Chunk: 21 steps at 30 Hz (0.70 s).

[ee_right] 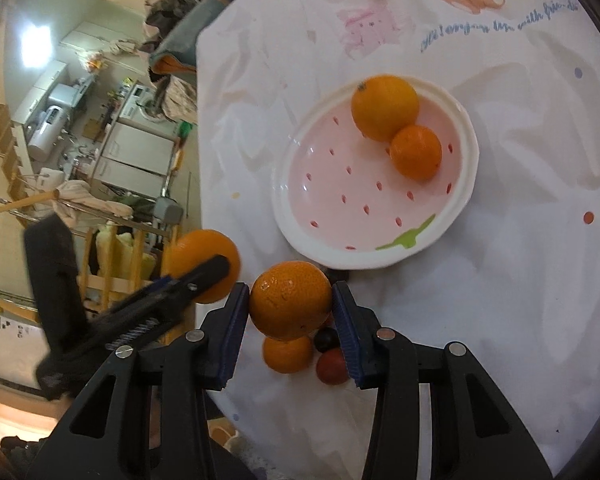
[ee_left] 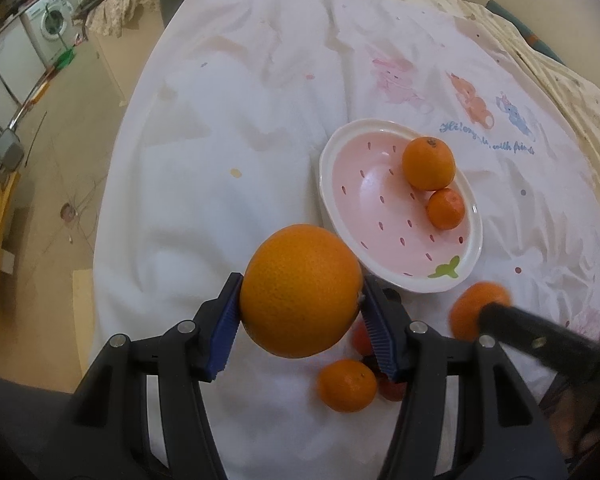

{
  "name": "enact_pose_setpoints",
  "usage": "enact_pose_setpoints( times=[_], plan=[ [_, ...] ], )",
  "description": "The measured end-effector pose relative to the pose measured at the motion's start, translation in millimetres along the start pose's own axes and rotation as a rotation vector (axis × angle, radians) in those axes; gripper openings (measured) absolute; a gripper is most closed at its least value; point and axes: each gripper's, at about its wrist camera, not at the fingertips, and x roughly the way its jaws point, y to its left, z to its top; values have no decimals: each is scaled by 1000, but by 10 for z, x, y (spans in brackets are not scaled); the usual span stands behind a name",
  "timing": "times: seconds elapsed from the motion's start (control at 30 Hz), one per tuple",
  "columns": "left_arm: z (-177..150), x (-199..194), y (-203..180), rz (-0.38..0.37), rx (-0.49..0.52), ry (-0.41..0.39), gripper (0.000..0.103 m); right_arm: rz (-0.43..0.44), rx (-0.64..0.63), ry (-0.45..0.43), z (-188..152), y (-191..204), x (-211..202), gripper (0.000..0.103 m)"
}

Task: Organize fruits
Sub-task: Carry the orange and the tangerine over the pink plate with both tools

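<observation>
My left gripper [ee_left: 300,320] is shut on a large orange [ee_left: 300,290], held above the white cloth near the pink strawberry-pattern dish [ee_left: 340,200]. My right gripper [ee_right: 290,318] is shut on a smaller orange [ee_right: 290,304]; it shows blurred in the left wrist view [ee_left: 476,312]. The dish [ee_right: 300,184] holds an orange [ee_right: 384,106] and a mandarin [ee_right: 416,152], also seen in the left wrist view as the orange [ee_left: 428,164] and the mandarin [ee_left: 446,208]. On the cloth below lie a mandarin [ee_right: 286,354], a red fruit [ee_right: 332,366] and a dark fruit [ee_right: 326,338].
The white printed cloth [ee_left: 240,160] covers the table, whose left edge drops to the floor. A washing machine [ee_left: 50,20] and furniture stand far left. The left gripper [ee_right: 204,276] with its orange shows at the left of the right wrist view.
</observation>
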Motion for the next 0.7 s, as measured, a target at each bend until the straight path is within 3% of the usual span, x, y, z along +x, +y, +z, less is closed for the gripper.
enact_pose_setpoints(
  times=[0.4,0.7],
  plan=[
    [-5,-97,-54,14,36,-56,54,35,-21,-109,152,103,-460,45],
    [160,-430,-134,6,45,-121,54,-12,-81,-187,336,113,-836,45]
  ],
)
